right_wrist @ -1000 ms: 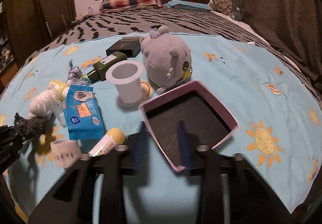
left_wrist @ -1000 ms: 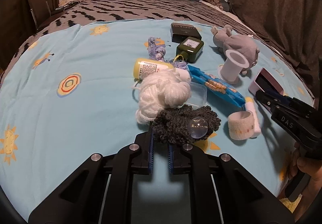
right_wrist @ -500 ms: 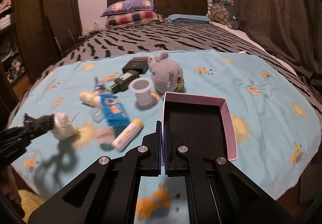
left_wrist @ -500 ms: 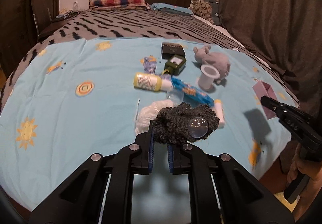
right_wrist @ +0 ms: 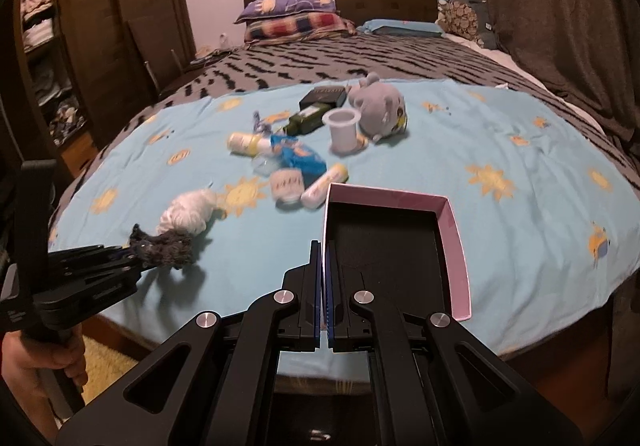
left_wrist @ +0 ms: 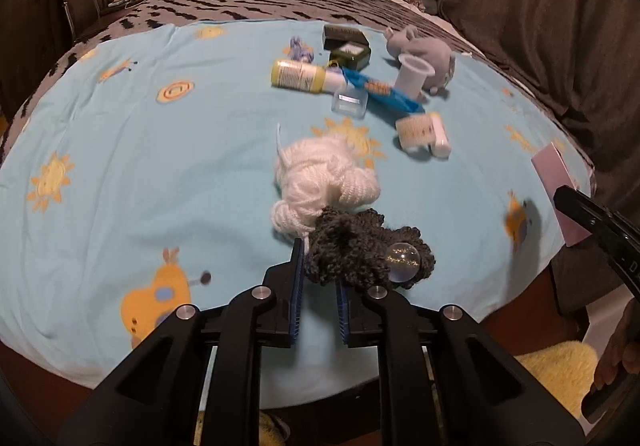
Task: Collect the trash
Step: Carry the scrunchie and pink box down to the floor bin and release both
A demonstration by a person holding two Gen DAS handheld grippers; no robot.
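My left gripper (left_wrist: 318, 258) carries a dark grey knitted piece (left_wrist: 352, 246) with a clear bead (left_wrist: 402, 256) above the blue sheet's near edge. Its jaws are opening slightly, and the knit still sits pinched between the pads. A white yarn ball (left_wrist: 324, 173) lies just beyond it. In the right wrist view the knitted piece (right_wrist: 168, 246) hangs from the left gripper (right_wrist: 128, 258) at the far left. My right gripper (right_wrist: 324, 246) is shut on the left wall of a pink box (right_wrist: 452, 230) with a black inside, held over the bed's front edge.
A pile lies mid-bed: yellow bottle (left_wrist: 298, 75), blue packet (left_wrist: 384, 93), white cup (left_wrist: 414, 75), grey plush (left_wrist: 430, 49), green bottle (left_wrist: 352, 53), tape roll (left_wrist: 416, 127). A yellow rug (left_wrist: 560, 370) lies on the floor below. A curtain hangs at right.
Both grippers have drawn back from the pile toward the bed's near edge. The right gripper shut on the pink box's wall and lifted it. The knitted piece travelled with the left gripper.
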